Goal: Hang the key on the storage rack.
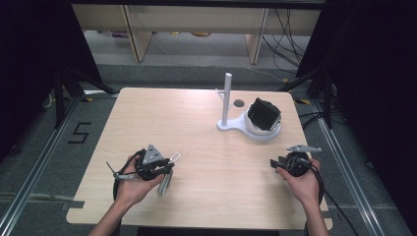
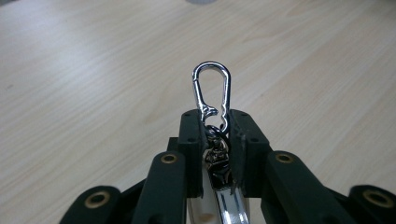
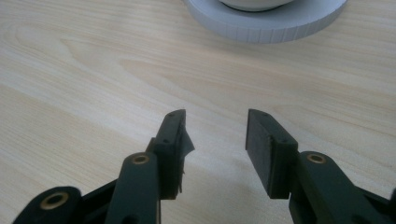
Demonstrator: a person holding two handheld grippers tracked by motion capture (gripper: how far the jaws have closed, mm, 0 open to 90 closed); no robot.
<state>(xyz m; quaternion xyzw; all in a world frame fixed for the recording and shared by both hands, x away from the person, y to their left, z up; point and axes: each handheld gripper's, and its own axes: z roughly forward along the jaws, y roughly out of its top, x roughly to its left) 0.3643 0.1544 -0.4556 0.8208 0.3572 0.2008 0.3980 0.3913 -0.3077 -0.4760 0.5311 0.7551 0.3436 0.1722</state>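
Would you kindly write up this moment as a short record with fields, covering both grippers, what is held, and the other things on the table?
left gripper: shut on the keychain, over the near left part of the table
keychain: silver carabiner clip sticks out past the jaws; chain links and a pale strap sit between them
right gripper: open, nothing between the jaws, near the right edge
white stand: upright post on a round base, far right of the table
black item: sits in the stand's dish
table: light wood
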